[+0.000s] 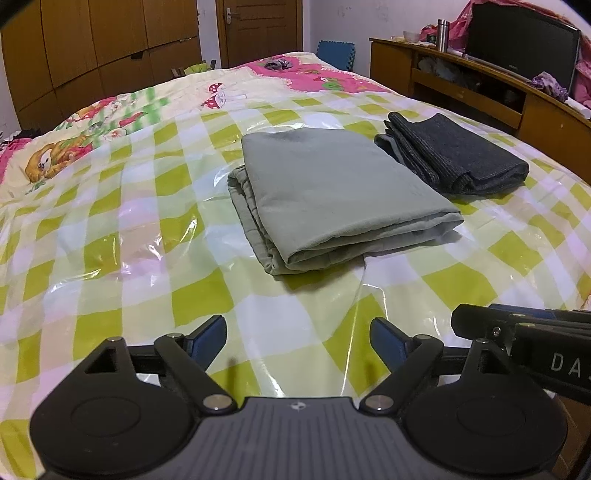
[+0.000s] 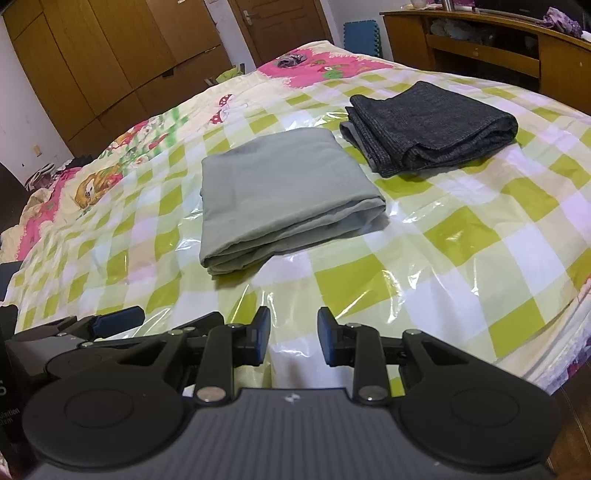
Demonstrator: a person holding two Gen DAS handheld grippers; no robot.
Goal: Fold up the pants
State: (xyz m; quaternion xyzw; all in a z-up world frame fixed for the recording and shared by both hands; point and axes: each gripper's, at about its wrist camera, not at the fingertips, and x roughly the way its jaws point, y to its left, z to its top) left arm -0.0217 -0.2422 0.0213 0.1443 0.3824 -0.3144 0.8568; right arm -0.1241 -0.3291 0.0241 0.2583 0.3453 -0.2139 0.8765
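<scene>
Grey-green pants (image 1: 332, 192) lie folded into a flat rectangle on the bed; they also show in the right wrist view (image 2: 284, 188). Dark grey pants (image 1: 458, 155) lie folded beside them to the right, also in the right wrist view (image 2: 432, 129). My left gripper (image 1: 299, 341) is open and empty, low over the bed's near edge, well short of the pants. My right gripper (image 2: 293, 338) is open with a narrower gap, empty, next to the left one. Its side shows in the left wrist view (image 1: 524, 328).
The bed carries a green-and-white checked sheet under clear plastic (image 1: 147, 221). A wooden desk (image 1: 480, 92) with a monitor stands at the right. Wardrobes (image 1: 92, 48) and a door (image 1: 258, 29) line the far wall. A small dark cloth (image 1: 277, 64) lies at the bed's far end.
</scene>
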